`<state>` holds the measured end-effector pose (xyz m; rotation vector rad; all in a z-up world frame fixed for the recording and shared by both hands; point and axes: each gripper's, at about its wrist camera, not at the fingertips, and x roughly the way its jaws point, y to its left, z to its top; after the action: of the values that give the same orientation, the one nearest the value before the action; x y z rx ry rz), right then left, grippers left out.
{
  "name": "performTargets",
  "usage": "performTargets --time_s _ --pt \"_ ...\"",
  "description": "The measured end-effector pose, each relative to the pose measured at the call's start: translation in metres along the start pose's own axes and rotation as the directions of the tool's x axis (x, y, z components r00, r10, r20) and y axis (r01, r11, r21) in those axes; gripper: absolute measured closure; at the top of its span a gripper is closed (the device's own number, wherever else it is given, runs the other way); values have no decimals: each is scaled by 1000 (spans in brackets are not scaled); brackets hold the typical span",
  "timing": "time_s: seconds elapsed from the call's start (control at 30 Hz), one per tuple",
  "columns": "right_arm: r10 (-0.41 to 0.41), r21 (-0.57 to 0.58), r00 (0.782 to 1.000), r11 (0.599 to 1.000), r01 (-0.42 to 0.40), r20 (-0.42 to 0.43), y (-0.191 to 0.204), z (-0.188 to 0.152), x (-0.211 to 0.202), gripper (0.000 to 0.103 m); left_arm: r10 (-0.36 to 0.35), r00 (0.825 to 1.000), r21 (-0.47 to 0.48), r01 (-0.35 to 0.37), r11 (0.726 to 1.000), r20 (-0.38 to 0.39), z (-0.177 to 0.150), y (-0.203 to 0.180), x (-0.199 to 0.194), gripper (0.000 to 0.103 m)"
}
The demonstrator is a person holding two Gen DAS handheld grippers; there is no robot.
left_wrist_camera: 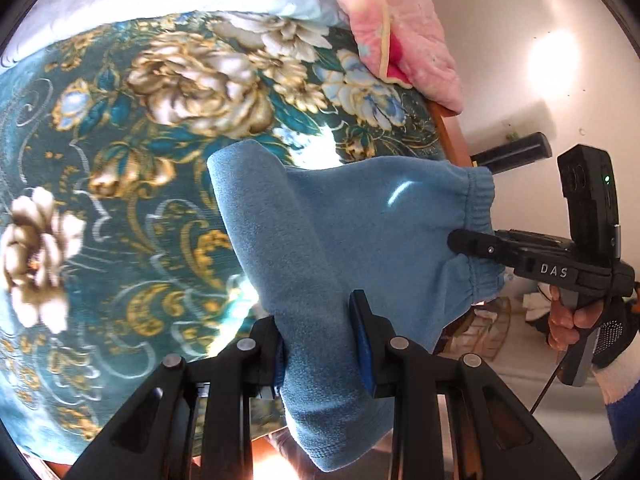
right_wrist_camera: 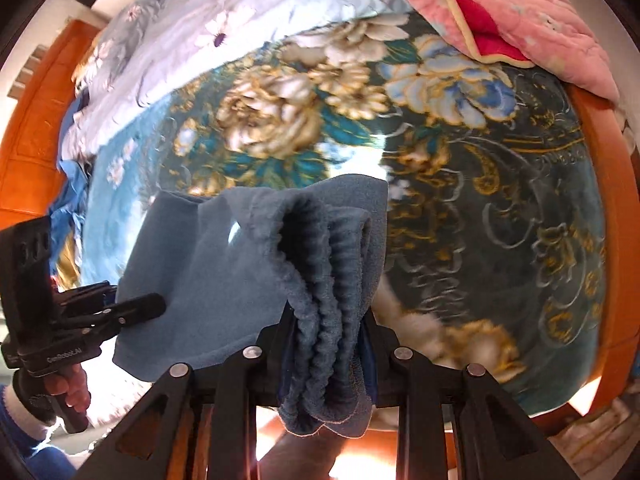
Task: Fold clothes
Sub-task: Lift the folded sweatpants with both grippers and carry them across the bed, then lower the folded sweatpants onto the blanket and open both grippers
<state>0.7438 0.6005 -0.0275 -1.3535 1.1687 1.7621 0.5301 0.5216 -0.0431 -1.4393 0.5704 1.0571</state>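
My left gripper (left_wrist_camera: 324, 344) is clamped on the plain end of the blue fleece garment (left_wrist_camera: 360, 232); my right gripper (right_wrist_camera: 332, 344) pinches its bunched elastic waistband (right_wrist_camera: 320, 280). Held between both, it hangs doubled over the bed's near edge above the floral blanket (left_wrist_camera: 120, 160), presumably so I can lay it flat.

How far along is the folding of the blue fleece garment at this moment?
Done: the blue fleece garment already hangs doubled over. In hand: the left gripper and the right gripper each clamp it, the right at the elastic waistband, held above the floral blanket. Left: laying it down and finishing the fold.
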Motion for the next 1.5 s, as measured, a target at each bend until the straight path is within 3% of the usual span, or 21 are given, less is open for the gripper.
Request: performTargets --time_s 0.5,0.93,1.27,1.5 --pt "23 13 998 1000 -22 -53 -105 34 35 74 30 998 31 -29 999 -47 45 -42 87 73" --pt "22 -13 997 1000 -23 -77 -129 63 61 74 19 998 -37 -21 999 -52 60 -36 116 73" --pt "10 2 993 1000 -10 -114 -142 59 82 74 48 996 -33 -51 998 -75 57 -28 136 72" --pt "36 33 995 999 -33 -98 -153 57 86 74 17 999 -34 -19 999 -41 56 -30 133 72"
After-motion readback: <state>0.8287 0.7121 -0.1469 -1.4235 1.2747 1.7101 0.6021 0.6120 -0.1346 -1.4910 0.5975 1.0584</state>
